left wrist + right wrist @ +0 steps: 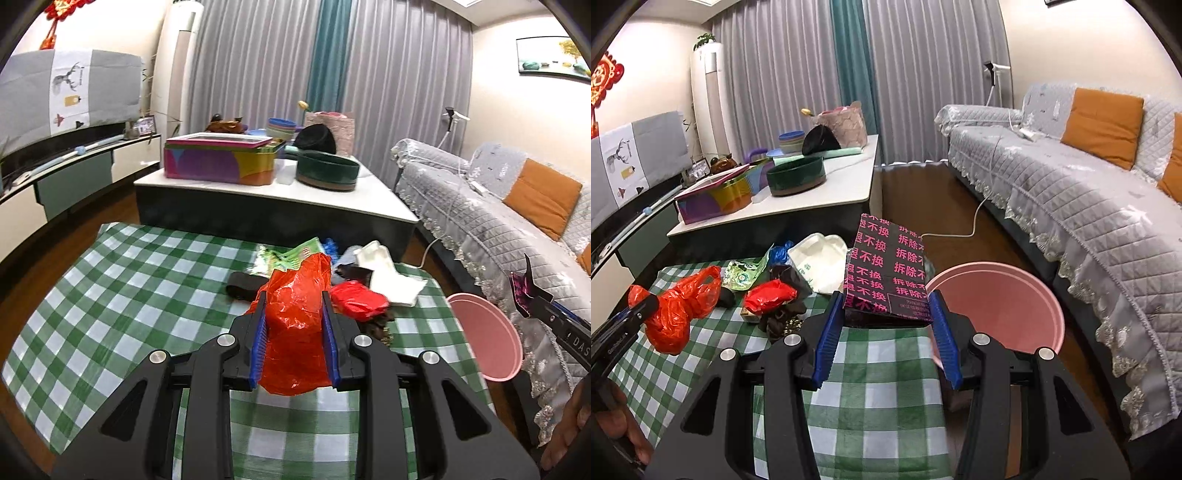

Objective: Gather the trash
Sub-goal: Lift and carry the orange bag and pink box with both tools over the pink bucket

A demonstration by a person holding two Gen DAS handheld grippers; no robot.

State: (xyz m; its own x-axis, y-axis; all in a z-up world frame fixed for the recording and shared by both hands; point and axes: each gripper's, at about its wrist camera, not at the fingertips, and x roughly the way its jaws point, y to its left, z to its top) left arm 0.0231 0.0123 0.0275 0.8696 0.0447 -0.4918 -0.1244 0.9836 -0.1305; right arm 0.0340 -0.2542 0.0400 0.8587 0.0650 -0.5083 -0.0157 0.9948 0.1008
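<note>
Living room, checked desk [122,280] beside grey sofa [1082,206]: both tongs loaded, pink bin [1001,306] waiting at the desk's right edge.

Left tongs [294,325] are clamped on an orange plastic bag [295,321], held above the cloth; right tongs [886,325] are clamped on a black packet with pink lettering [886,269], held close to the bin's rim. Remaining trash (a red wrapper [768,297], a white foam container [822,264], a green foil packet [742,273], dark scraps) lies heaped at the desk's far side. Recommended: carry the packet fully over the bin's mouth before parting the tongs, since it is flat and light and may glide onto the floor. The bag, limp and trailing, is best lowered well inside the rim before release.
</note>
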